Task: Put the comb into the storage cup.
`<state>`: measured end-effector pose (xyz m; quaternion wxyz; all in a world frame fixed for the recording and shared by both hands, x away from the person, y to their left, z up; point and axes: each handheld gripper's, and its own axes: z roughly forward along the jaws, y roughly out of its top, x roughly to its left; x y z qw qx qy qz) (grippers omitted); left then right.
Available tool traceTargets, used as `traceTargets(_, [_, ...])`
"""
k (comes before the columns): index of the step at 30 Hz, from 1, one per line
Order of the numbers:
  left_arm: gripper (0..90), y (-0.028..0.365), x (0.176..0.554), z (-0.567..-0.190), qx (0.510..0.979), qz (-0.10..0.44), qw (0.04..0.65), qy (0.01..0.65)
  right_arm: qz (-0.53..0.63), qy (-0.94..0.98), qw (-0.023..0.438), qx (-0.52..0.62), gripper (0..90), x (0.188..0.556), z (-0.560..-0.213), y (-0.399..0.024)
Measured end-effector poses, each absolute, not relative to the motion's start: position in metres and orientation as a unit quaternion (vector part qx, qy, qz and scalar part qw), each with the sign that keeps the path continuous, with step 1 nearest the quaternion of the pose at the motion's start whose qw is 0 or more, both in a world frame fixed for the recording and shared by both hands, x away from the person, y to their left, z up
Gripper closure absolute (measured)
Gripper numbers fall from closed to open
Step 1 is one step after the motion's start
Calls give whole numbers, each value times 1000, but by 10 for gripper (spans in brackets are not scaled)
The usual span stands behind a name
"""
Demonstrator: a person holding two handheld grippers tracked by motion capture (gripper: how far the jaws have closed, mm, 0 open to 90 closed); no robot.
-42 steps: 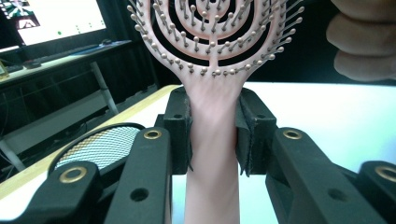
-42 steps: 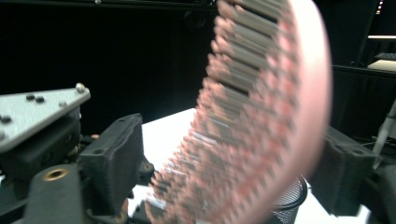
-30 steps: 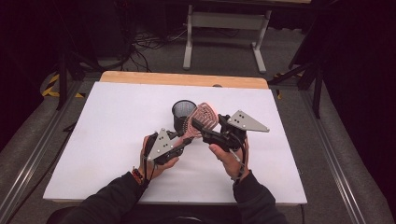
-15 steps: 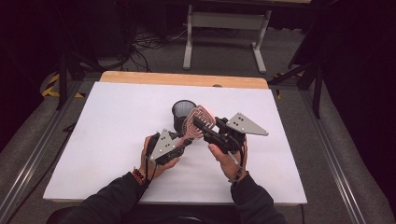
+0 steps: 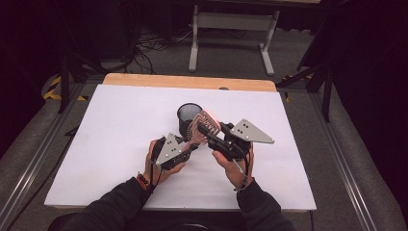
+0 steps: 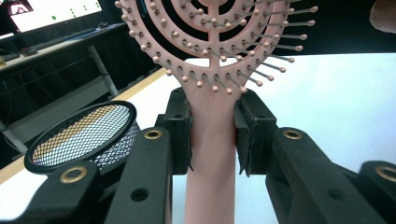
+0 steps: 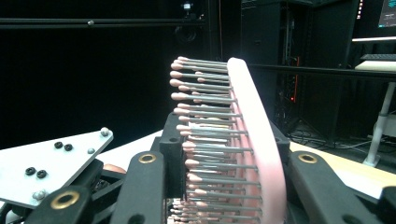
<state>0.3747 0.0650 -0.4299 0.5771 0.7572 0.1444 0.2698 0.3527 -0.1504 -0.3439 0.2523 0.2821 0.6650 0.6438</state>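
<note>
A pink hairbrush (image 5: 203, 126) is held clear of the white table surface (image 5: 106, 144), above its middle and nearer the far edge than the near one. The left gripper (image 6: 212, 135) is clamped on the brush handle just below the head, both pads pressed against it. The right gripper (image 7: 224, 158) has just been closing and is now clamped across the brush head, one pad among the bristles and the other against the smooth back. In the high view the left gripper (image 5: 185, 150) and right gripper (image 5: 204, 131) are seen meeting at the brush. A black mesh cup (image 5: 187, 115) stands upright on the surface just beyond the brush; whether they touch cannot be told.
</note>
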Motion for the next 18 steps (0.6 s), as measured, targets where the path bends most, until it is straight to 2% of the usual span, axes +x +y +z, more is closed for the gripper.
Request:
traceTargets(14, [685, 65, 373, -427, 767, 269, 566, 136, 644, 667, 252, 278, 631, 352, -344, -152])
traceTargets(18, [611, 65, 374, -428, 770, 273, 561, 132, 641, 667, 256, 282, 632, 353, -344, -155])
